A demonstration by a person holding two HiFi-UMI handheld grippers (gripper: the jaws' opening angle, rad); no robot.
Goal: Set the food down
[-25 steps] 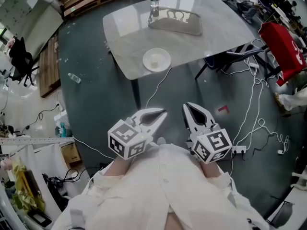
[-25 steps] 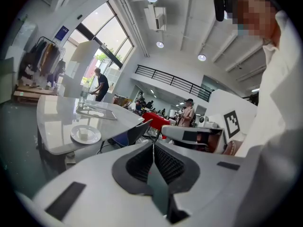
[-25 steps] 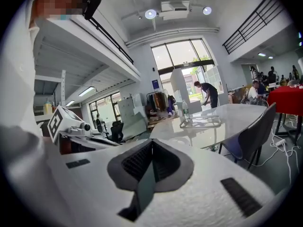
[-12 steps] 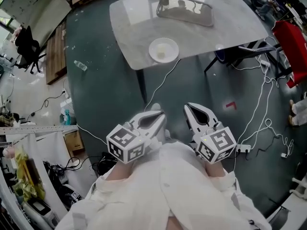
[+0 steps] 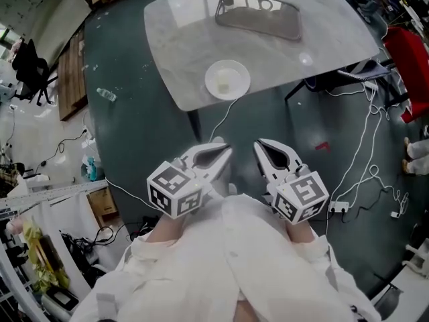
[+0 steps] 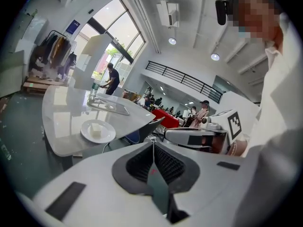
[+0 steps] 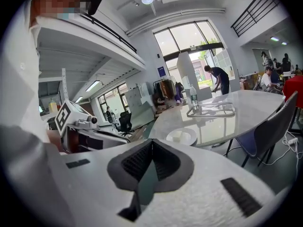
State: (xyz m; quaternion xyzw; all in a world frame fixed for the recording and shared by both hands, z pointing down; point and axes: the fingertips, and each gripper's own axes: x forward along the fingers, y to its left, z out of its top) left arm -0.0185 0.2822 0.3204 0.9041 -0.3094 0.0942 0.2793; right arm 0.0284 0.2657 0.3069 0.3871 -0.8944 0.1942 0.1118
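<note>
Plate (image 5: 242,88) with pale food cube (image 5: 224,83) on marble table (image 5: 174,39)

**Both grippers shut and empty, held side by side**

The person is holding the left gripper (image 5: 223,151) and the right gripper (image 5: 259,145) close in, side by side and slightly apart. Both are pointing forward and a little downward. Each gripper's jaws are pressing together, with nothing between them.

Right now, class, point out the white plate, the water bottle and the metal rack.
white plate (image 5: 212,86), head view, bare left rim.
water bottle (image 7: 193,98), right gripper view, clear body.
metal rack (image 5: 263,21), head view, flat middle.
</note>
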